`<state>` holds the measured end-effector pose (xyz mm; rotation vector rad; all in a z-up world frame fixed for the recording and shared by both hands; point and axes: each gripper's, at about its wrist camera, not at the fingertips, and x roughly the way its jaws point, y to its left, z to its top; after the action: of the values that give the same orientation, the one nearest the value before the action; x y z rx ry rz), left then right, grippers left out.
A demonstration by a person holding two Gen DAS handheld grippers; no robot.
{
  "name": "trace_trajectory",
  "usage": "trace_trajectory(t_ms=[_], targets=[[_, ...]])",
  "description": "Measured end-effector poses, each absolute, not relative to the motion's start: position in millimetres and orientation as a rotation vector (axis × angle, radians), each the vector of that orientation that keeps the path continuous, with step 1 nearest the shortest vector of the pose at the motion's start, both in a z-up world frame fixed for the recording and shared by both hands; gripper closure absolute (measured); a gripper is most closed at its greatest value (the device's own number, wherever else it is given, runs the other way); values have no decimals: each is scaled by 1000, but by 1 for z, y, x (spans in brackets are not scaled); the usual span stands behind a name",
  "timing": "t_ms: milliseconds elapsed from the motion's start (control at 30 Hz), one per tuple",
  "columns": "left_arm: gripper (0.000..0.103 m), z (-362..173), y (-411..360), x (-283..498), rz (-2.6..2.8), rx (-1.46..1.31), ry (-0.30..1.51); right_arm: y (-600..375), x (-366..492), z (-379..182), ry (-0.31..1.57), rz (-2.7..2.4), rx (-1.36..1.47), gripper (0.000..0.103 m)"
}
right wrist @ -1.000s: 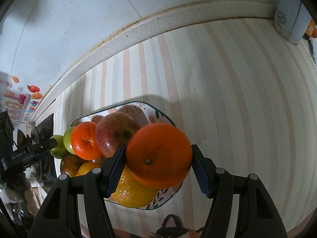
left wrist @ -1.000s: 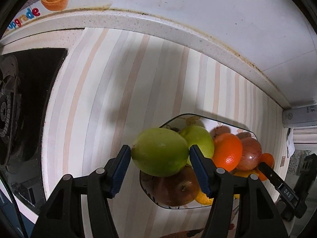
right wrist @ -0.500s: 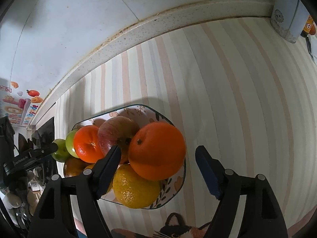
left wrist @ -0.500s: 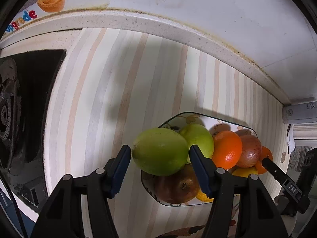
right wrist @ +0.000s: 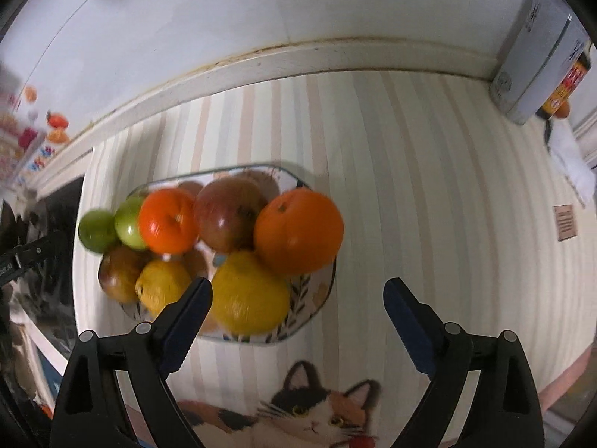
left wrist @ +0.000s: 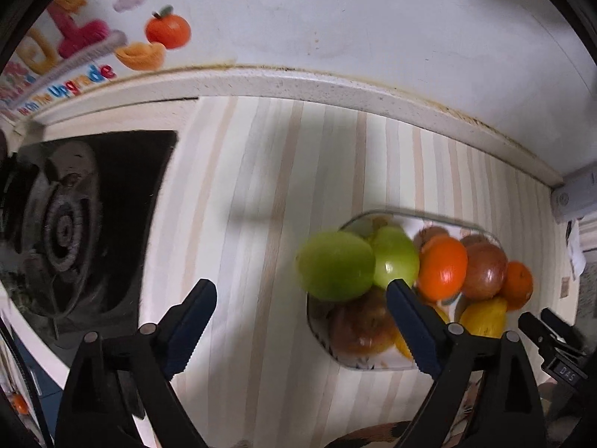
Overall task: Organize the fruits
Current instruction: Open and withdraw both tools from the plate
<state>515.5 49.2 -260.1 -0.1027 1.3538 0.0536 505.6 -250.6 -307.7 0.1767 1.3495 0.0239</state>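
Observation:
A patterned bowl point(right wrist: 321, 298) on the striped mat holds a pile of fruit. On its left edge rests a large green fruit point(left wrist: 335, 266), beside a green apple point(left wrist: 396, 257). My left gripper point(left wrist: 302, 321) hangs above and in front of it, jaws opening, nothing between the pads. A big orange point(right wrist: 298, 231) lies on the bowl's right side, over a yellow lemon point(right wrist: 248, 293) and next to a red apple point(right wrist: 227, 212). My right gripper point(right wrist: 298, 315) is above the bowl's near right rim, jaws opening and empty. The left gripper's tip point(right wrist: 26, 254) shows at that view's left edge.
A black stove burner point(left wrist: 63, 231) lies left of the mat. A raised ledge point(left wrist: 335, 89) and white wall close the back. A grey tin point(right wrist: 537, 56) stands at the far right. A cat picture point(right wrist: 317, 410) is printed on the mat's near edge.
Both grippers went from shut to open, letting go of the green fruit and the big orange, which now lie on the pile. Both have risen and drawn back from the bowl.

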Motion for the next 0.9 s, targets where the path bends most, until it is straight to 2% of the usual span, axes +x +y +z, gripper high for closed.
trace_trajectory(t_ms=[467,900], targets=[[10,-224,4,414,21,-10,1228,-231,419,-254,1253,16,89,8],[10,-154,-5,331,-9,0,1065,-226,329,-172,1099,26,102,8]])
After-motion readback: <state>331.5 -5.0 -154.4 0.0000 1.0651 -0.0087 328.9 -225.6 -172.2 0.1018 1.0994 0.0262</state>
